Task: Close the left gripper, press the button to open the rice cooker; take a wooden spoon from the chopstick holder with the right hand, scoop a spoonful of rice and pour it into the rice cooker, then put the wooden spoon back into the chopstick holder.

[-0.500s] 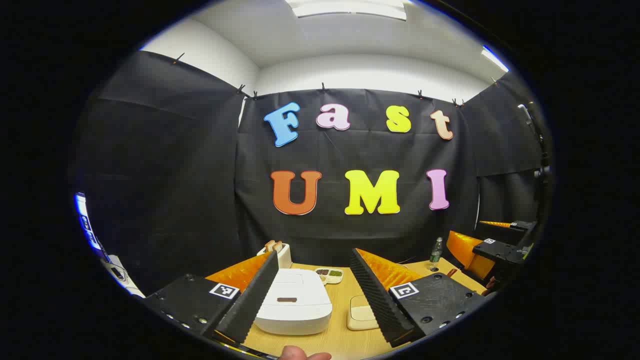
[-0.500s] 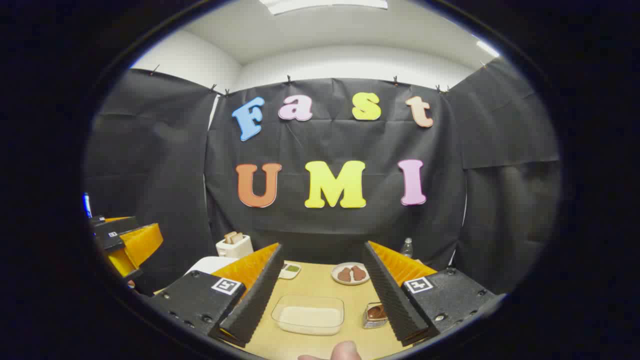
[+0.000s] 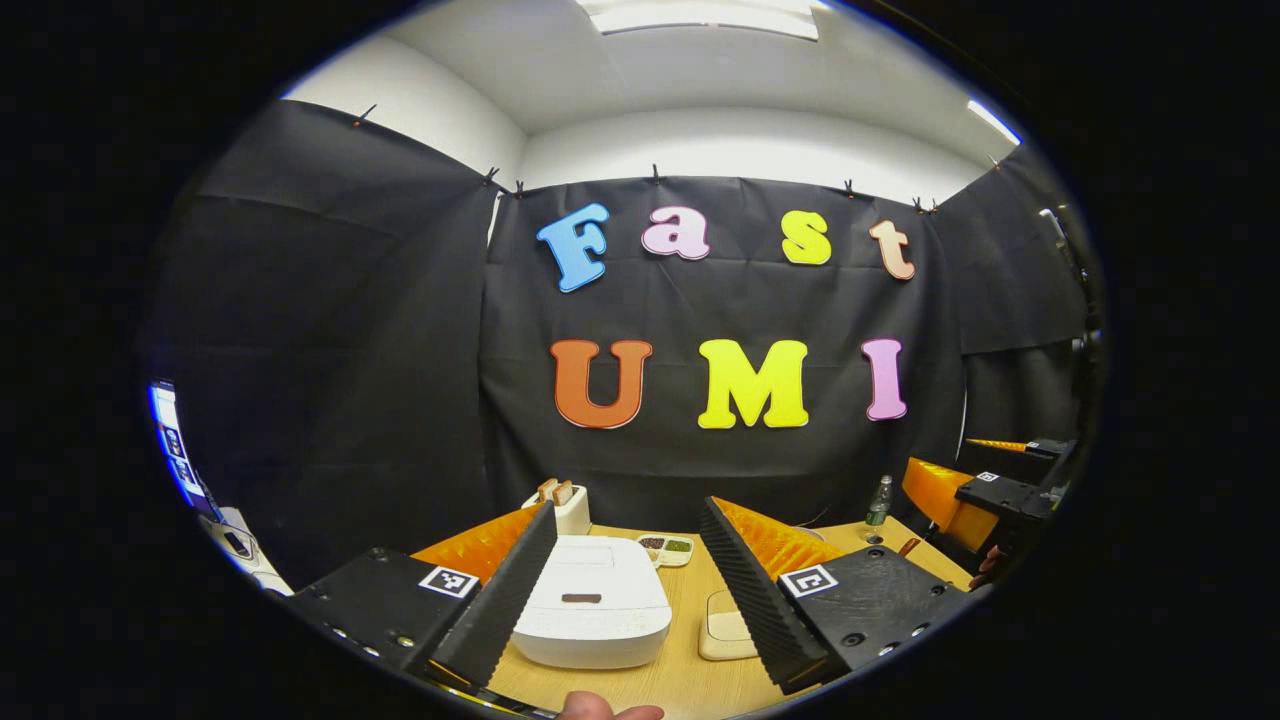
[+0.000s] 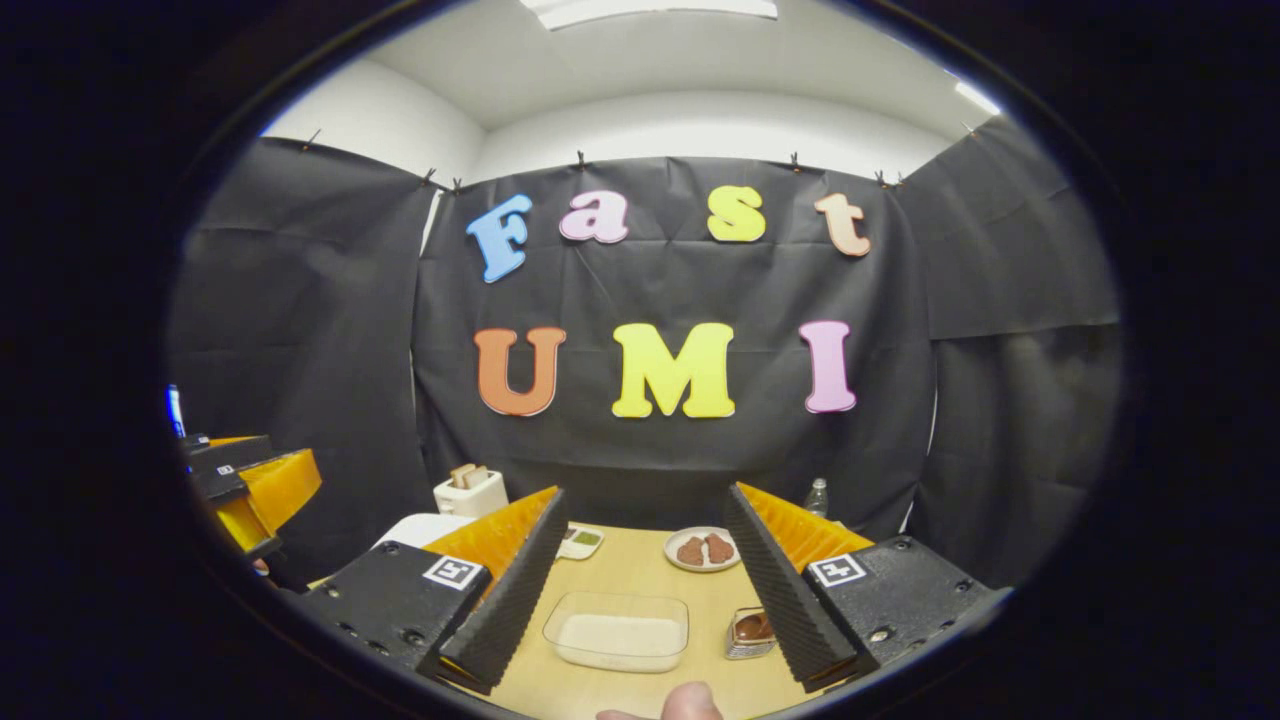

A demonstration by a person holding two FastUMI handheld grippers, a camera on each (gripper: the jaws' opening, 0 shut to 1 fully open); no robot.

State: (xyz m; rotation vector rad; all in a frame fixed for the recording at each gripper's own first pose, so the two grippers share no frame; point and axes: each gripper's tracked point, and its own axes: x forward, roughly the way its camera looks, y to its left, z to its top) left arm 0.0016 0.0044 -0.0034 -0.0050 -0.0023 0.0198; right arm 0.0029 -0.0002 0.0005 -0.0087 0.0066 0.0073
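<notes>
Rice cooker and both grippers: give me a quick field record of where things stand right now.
rice cooker: white rice cooker, lid shut, on the table
left gripper: left gripper open, above the table, cooker between its fingers in the left gripper view
right gripper: right gripper open, holding nothing
rice: clear tray of rice ahead of the right gripper
chopstick holder: small holder beside the tray
task step: button not yet pressed

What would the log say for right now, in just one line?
stage: start | left gripper: open, above table | rice cooker: lid shut | right gripper: open | rice container: untouched
</notes>
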